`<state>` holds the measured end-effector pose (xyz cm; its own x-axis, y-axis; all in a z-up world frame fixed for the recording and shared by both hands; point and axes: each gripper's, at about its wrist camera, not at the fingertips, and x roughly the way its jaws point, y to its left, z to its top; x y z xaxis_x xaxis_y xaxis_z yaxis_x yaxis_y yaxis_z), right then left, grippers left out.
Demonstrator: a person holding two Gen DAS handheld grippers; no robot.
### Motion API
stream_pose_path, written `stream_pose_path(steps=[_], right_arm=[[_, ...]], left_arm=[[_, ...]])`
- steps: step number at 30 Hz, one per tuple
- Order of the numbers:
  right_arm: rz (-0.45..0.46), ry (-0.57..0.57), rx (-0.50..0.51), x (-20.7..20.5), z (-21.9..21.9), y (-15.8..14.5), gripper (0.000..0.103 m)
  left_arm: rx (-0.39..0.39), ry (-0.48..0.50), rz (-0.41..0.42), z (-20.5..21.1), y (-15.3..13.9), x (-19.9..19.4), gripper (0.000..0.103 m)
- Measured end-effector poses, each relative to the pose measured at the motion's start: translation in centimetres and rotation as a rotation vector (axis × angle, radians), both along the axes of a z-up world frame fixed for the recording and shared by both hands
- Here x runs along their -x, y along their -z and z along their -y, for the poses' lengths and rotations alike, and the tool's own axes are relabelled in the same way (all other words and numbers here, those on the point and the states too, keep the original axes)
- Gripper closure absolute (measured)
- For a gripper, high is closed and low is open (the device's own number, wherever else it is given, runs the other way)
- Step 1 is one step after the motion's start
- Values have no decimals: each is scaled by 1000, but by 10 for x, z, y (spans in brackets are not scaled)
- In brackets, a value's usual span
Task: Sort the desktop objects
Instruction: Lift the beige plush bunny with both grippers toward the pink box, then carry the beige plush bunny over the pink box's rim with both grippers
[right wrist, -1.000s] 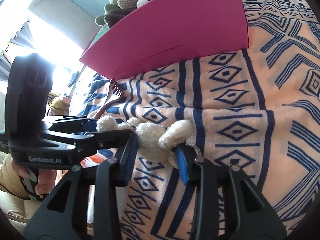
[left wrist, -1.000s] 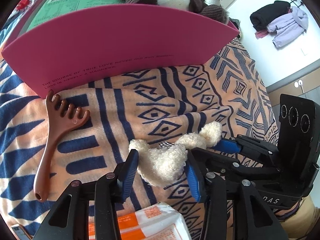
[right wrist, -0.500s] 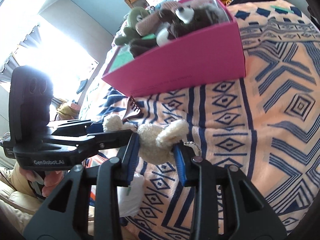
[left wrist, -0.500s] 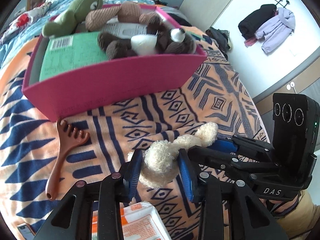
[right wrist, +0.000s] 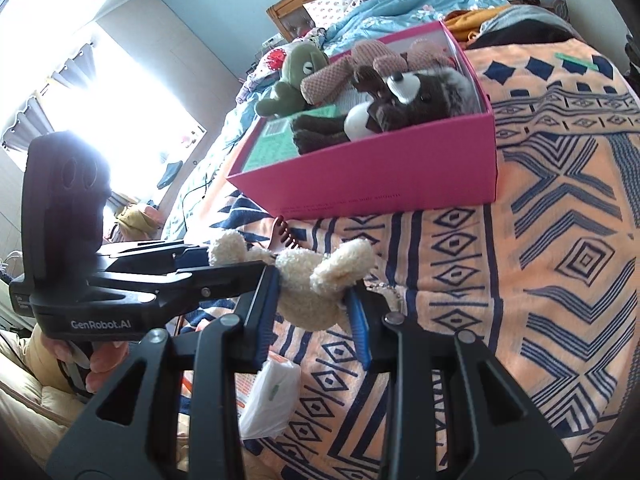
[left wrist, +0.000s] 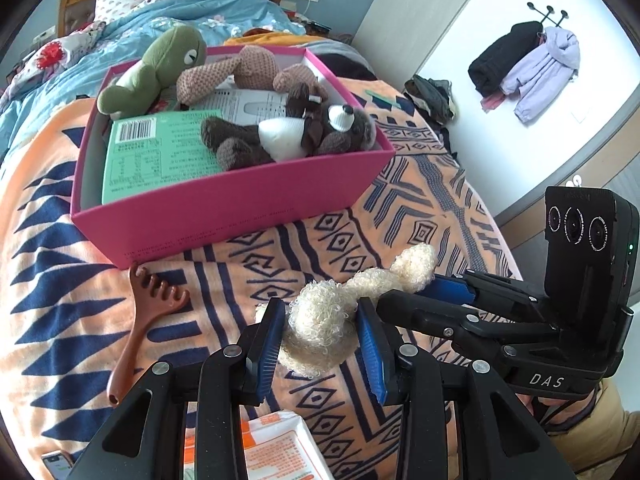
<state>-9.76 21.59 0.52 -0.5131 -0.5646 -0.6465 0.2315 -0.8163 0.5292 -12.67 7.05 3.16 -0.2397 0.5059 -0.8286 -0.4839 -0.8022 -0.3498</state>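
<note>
A cream fluffy plush toy [left wrist: 320,328] hangs above the patterned blanket, and both grippers hold it. My left gripper [left wrist: 320,344] is shut on its body. My right gripper [right wrist: 312,316] is shut on the same toy [right wrist: 312,292] from the other side. In the left wrist view the right gripper [left wrist: 426,294] comes in from the right at the toy's long end. In the right wrist view the left gripper [right wrist: 212,262] comes in from the left. A pink box [left wrist: 240,208] stands ahead, holding a green plush [left wrist: 156,68], a knitted brown plush [left wrist: 240,72], a dark bear [left wrist: 288,136] and a green packet [left wrist: 156,156].
A brown comb-like scratcher [left wrist: 140,320] lies on the blanket [left wrist: 400,200] just in front of the box [right wrist: 380,184]. An orange-and-white packet [left wrist: 276,448] lies under my left gripper, and a phone [left wrist: 56,464] at the lower left. A bed with blue bedding [left wrist: 200,12] is behind the box.
Both grippers have risen off the blanket with the plush toy between them. The box's inside and the toys in it have come into view from above.
</note>
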Motion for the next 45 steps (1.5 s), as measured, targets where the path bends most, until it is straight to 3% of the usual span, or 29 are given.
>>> stream_pose_path(steps=[7,20,45], right_arm=[[-49,-3,-10,8,0,-20,68],[-123,2,-27,28,-4,-44,82],[-207,17,-20,85,-23,-80,82]], left_arm=[[-28,-10,-23,3,-14,8,68],[-29,-20,-54,3,-27,19,71],[-27,-22,-159,-20,-66,86,71]])
